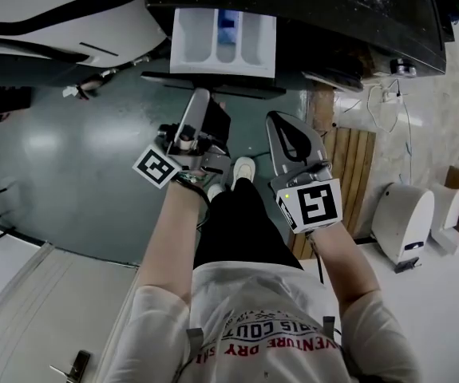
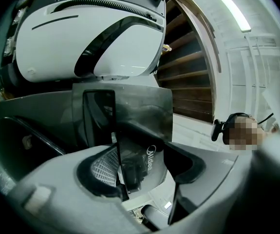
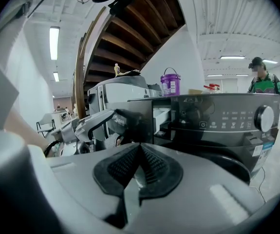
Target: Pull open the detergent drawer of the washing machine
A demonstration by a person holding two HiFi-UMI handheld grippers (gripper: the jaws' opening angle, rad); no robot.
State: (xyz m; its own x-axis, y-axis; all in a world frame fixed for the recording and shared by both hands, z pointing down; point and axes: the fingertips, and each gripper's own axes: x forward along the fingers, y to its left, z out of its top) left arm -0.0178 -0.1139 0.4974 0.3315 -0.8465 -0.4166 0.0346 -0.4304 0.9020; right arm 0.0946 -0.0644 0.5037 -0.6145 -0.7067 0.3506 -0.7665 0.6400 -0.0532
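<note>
The dark washing machine (image 1: 349,30) has its white detergent drawer (image 1: 193,46) pulled well out, 3 compartments showing. The left gripper (image 2: 147,167) straddles the drawer's dark front panel (image 2: 144,126), jaws wide, 1 pad clear of it. The right gripper (image 3: 139,150) hangs just beside the left, apart from the drawer, jaws closed on nothing.

Grey left tongs (image 1: 201,96) and right tongs (image 1: 280,120) have black ribbed pads (image 3: 152,167) and a white, black-marked cube (image 1: 156,167) each; behind them, a white printed T-shirt (image 1: 253,325) and black trousers (image 1: 233,222).
</note>
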